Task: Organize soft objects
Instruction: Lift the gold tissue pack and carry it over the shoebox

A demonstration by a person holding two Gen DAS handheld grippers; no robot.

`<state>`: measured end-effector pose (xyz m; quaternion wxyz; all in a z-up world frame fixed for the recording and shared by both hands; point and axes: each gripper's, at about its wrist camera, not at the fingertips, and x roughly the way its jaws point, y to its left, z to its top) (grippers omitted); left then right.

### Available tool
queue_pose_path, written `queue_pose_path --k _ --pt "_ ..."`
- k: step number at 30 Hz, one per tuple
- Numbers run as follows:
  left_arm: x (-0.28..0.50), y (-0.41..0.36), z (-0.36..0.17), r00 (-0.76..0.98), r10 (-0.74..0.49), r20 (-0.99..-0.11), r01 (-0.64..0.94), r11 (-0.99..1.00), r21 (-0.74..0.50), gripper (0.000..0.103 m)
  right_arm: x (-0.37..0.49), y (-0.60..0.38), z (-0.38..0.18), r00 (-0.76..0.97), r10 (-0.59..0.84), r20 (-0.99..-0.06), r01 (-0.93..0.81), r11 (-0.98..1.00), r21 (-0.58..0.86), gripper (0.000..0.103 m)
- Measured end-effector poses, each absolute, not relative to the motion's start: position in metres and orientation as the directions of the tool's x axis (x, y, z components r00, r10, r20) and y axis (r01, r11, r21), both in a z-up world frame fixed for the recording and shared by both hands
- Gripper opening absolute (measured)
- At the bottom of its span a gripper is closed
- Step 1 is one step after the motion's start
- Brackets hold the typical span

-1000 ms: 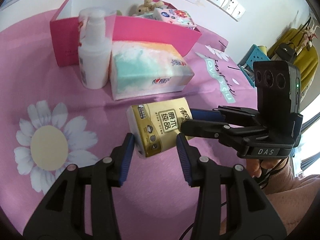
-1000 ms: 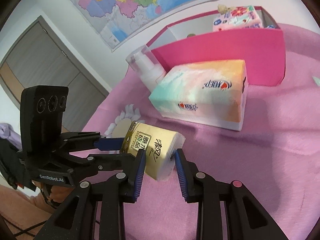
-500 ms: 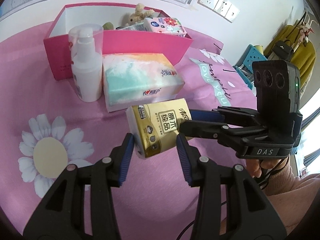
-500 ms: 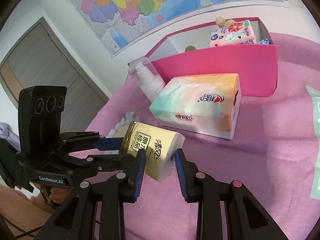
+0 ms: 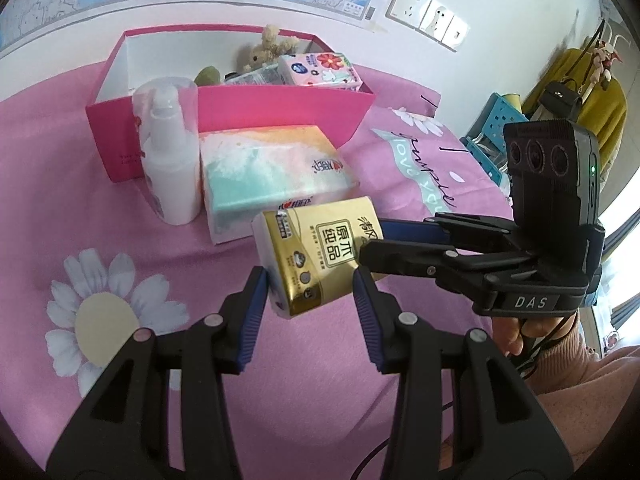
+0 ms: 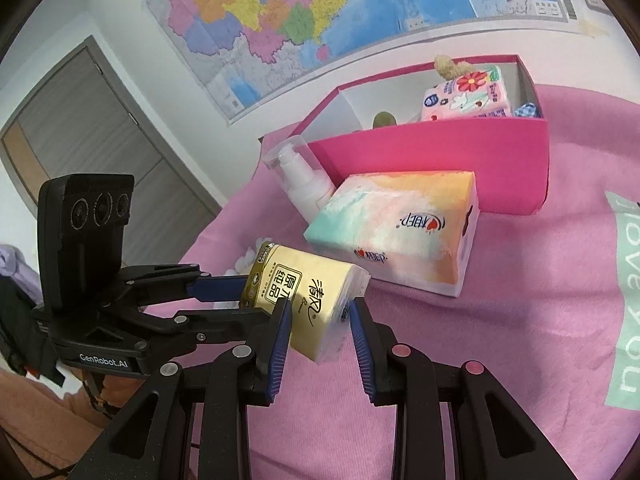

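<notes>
1. Both grippers clamp one gold tissue pack (image 5: 320,258). The left gripper (image 5: 309,295) has its jaws partly closed, pads pressed on the pack's two long sides; the right gripper (image 6: 320,325) has its jaws narrowly set, pinching the pack's far end from the side.
2. The pack hangs tilted above the pink cloth (image 5: 60,200), just in front of the pastel tissue pack (image 5: 272,176), apart from it.
3. The step in hand looks like carrying the gold pack toward the pink box (image 5: 280,108).
4. The next move calls for lifting it over the pastel pack and the box's front wall, both hands moving together, then letting go over a free spot inside.
5. Counted: two grippers; one gold pack; one pastel pack and one white pump bottle (image 5: 170,160) in front of the box; inside it, one flowered tissue pack (image 5: 320,72), one plush bear (image 5: 268,46), and other smaller items I cannot make out.
</notes>
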<state>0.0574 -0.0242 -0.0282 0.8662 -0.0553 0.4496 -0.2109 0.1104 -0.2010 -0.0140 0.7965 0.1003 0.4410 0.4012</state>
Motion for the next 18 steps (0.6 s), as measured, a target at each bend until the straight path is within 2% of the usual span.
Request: queue_pose_path --k 18 --pt "0.065 -0.025 -0.015 0.53 -0.415 -0.74 0.332 0.904 -0.269 0.045 0.106 -0.211 -0.002 0.322 0.728 -0.605 -0.56 0.662 0.498 0.03"
